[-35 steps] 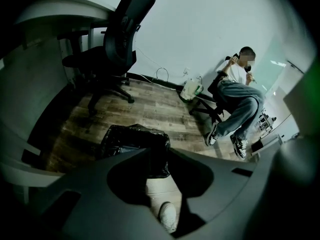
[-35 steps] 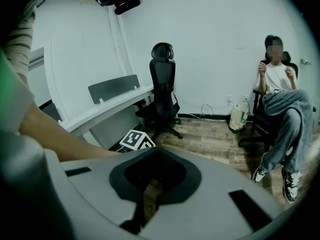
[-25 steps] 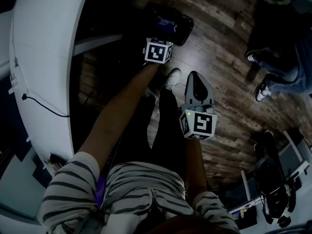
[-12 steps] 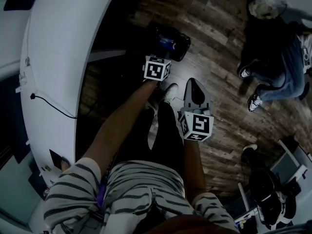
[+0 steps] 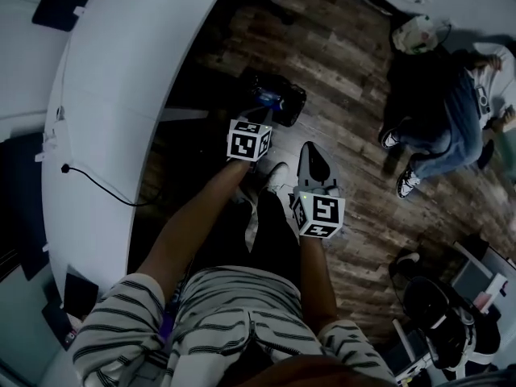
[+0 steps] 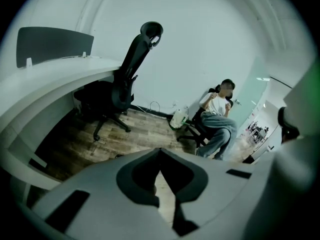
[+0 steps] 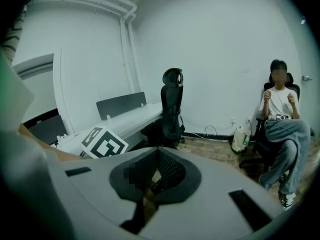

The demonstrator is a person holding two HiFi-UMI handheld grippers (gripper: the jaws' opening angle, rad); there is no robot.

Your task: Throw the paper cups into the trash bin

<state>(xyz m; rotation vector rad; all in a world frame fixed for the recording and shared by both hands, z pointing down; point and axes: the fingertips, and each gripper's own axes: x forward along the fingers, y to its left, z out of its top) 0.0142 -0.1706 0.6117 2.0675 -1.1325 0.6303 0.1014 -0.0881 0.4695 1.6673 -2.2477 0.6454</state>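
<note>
Wood-plank floor (image 5: 355, 79): dark boards, filling the middle and right of the head view.

White desk (image 5: 121, 79): long and curved, along the left of the head view. A thin black cable (image 5: 97, 185) trails across its top, and a dark divider panel (image 6: 52, 44) stands on it.

Seated person (image 5: 439, 111): on a chair at the far side of the room by the white wall, feet on the floor. A pale bag (image 6: 178, 118) sits on the floor just beside that chair.

Office chair (image 6: 125, 84): black, high-backed, standing at the desk's inner curve.

Trash bin (image 5: 278, 97): black, on the floor at the desk's edge, just beyond the left gripper's marker cube (image 5: 248, 139). Something blue shows inside it, too small to identify. No paper cup can be made out in any view.

Left gripper (image 6: 160, 151): grey, jaws closed tip to tip with nothing between them, held above the floor near the bin.

Right gripper (image 7: 159, 151): grey, jaws together and empty, held just right of the left one, well apart from the bin.
</note>
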